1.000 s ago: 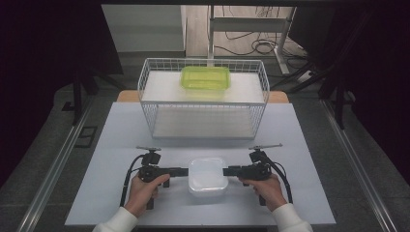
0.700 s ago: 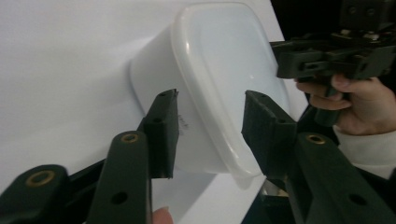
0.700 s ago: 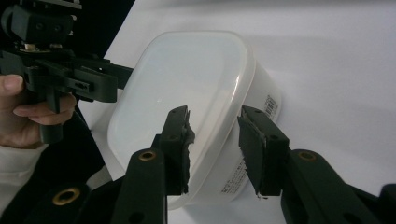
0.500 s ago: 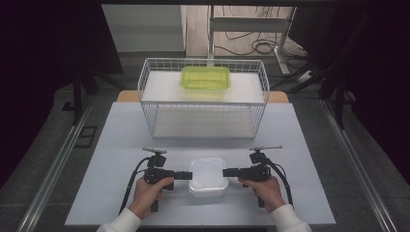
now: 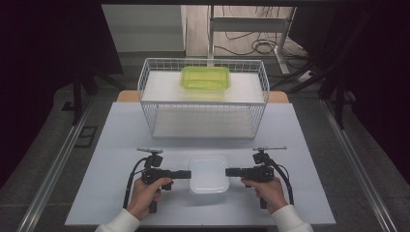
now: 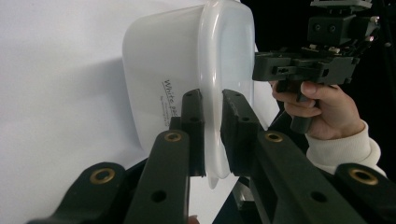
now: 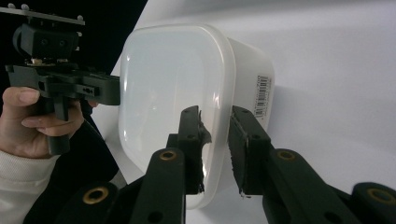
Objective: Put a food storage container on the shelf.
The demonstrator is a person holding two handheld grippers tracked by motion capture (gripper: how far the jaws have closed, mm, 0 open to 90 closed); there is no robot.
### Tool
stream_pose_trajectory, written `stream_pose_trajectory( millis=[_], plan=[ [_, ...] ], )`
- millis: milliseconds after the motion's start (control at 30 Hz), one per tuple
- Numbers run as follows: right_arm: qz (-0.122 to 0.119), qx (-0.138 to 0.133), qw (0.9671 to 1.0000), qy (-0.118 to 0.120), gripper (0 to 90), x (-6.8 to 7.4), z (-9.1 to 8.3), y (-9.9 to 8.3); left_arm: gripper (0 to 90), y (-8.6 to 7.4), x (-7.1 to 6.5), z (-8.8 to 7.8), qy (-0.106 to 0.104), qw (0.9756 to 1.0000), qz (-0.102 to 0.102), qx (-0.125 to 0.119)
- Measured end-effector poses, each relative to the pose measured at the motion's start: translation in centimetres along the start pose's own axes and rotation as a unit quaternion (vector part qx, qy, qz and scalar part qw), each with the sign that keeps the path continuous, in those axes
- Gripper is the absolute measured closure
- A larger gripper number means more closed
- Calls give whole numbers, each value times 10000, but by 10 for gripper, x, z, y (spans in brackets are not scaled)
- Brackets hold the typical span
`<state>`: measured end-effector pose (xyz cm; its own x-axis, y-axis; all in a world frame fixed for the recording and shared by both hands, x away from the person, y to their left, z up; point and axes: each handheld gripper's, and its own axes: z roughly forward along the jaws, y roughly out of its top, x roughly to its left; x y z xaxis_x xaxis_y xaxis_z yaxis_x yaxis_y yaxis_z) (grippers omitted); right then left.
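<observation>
A white lidded plastic container (image 5: 209,173) lies at the front middle of the table. My left gripper (image 5: 188,174) reaches in from its left. In the left gripper view the left gripper (image 6: 212,95) is shut on the rim of the container (image 6: 163,74), both pads pressing on it after the jaws closed. My right gripper (image 5: 228,171) comes in from the right. Its jaws have just been closing, and in the right gripper view this gripper (image 7: 215,112) straddles the rim of the container (image 7: 173,79), with a thin gap at one pad.
A white wire basket (image 5: 203,104) stands at the back of the pale table (image 5: 121,145), with a green lidded container (image 5: 205,77) on a white surface inside it. Bare tabletop lies between the basket and the white container.
</observation>
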<state>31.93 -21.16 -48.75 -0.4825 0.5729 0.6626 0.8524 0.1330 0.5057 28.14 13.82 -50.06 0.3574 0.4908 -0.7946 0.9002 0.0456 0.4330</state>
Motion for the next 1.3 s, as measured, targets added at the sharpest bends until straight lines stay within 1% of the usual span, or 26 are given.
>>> stream_pose_trajectory(
  millis=[133, 233, 433, 500, 567, 700, 833, 1167, 1300],
  plan=[
    [-31, -3, 10000, 42, 763, 1, -1, 1, 807, 0, -1, -1, 67, 9999, 79, 21],
    [-87, -12, 10000, 29, 769, 2, -1, 1, 806, 1, -2, -2, 147, 9998, 145, 34],
    [-157, -80, 9998, 87, 772, 6, -4, 2, 805, 2, -6, -5, 135, 9996, 243, -23],
    [-217, -132, 9997, 66, 772, 8, -5, 3, 806, 3, -8, -6, 156, 9994, 291, -58],
    [-267, -170, 9995, 68, 773, 10, -6, 3, 805, 3, -9, -7, 152, 9994, 298, -81],
    [-325, -203, 9992, 94, 777, 13, -7, 4, 803, 3, -12, -9, 253, 9989, 372, -146],
    [-393, -251, 9989, 90, 778, 16, -9, 5, 802, 5, -16, -11, 288, 9983, 470, -166],
    [-492, -332, 9982, 109, 779, 21, -12, 9, 802, 8, -21, -15, 307, 9977, 553, -256],
    [-574, -365, 9976, 96, 779, 24, -13, 11, 802, 9, -22, -17, 328, 9974, 587, -276]
  ],
)
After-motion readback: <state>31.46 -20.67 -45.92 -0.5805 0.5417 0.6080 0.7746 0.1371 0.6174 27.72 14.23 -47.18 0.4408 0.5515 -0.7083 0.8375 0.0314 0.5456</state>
